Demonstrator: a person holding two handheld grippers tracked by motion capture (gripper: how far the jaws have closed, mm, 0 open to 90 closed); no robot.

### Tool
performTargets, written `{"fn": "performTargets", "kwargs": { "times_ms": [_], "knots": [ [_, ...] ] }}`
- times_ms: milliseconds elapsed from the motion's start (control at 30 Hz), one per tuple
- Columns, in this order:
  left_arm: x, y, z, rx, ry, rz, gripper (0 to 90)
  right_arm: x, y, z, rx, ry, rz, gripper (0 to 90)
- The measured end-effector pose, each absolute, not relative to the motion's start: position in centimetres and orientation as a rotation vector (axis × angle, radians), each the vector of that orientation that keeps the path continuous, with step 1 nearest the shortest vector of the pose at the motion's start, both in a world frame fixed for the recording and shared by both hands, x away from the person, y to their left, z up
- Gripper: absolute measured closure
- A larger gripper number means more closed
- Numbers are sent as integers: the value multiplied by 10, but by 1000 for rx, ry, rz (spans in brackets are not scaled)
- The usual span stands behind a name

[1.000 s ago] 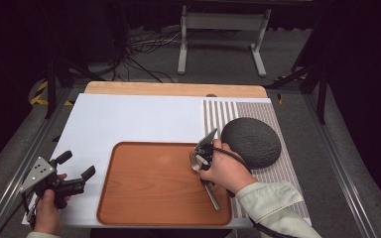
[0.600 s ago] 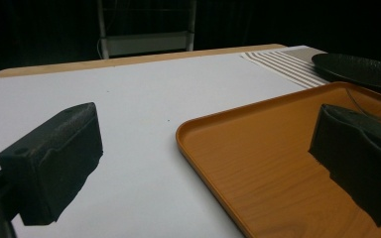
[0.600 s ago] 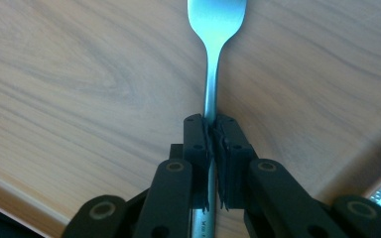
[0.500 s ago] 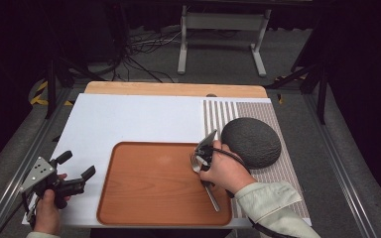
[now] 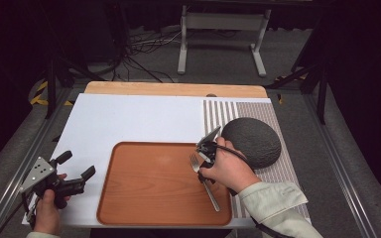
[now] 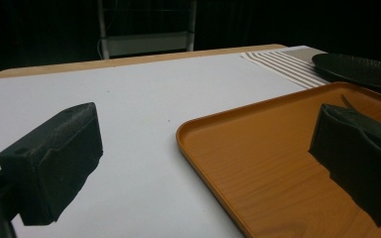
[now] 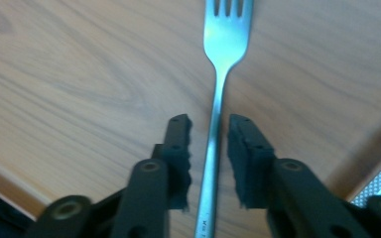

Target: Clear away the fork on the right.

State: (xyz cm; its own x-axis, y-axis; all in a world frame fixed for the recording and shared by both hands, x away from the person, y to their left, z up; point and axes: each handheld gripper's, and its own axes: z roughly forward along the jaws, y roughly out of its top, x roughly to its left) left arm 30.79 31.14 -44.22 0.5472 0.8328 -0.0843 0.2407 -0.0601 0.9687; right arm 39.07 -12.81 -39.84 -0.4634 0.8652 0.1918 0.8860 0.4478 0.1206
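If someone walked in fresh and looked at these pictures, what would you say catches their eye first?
Probably the silver fork lying on the brown tray, its handle between the jaws of the right claw, which have just been opening and no longer press on it. Next comes the dark round plate on the striped mat right of the tray. The left claw waits open at the table's left.

A tiny stamp sits low on the fork point(image 7: 217, 104) handle, perhaps letters, too blurred to read.

A dark recording lab: metal rails point(image 5: 10, 198), floor cables point(image 5: 144, 47), a framed table point(image 5: 129, 119).
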Motion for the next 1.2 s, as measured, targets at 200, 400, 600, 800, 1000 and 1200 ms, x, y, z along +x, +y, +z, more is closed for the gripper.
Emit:
{"fn": "performTargets", "kwargs": {
  "times_ms": [200, 400, 600, 800, 1000, 1200],
  "knots": [
    [308, 312, -442, 1599, 932, 625, 8, 388, -128, -392, -1396, -2691, -618, 299],
    [308, 311, -442, 1599, 931, 624, 8, 386, -129, -395, -1081, -2909, -822, 181],
    [308, 311, -442, 1604, 930, 621, 8, 383, -127, -400, -767, -2989, -1029, 290],
    [308, 311, -442, 1605, 929, 621, 8, 384, -126, -406, -510, -3063, -1102, 635],
    [308, 311, -442, 1600, 929, 622, 8, 387, -124, -416, -472, -3066, -1023, 900],
    [308, 310, -442, 1604, 930, 619, 8, 390, -125, -424, -499, -3083, -967, 900]
  ]
}}
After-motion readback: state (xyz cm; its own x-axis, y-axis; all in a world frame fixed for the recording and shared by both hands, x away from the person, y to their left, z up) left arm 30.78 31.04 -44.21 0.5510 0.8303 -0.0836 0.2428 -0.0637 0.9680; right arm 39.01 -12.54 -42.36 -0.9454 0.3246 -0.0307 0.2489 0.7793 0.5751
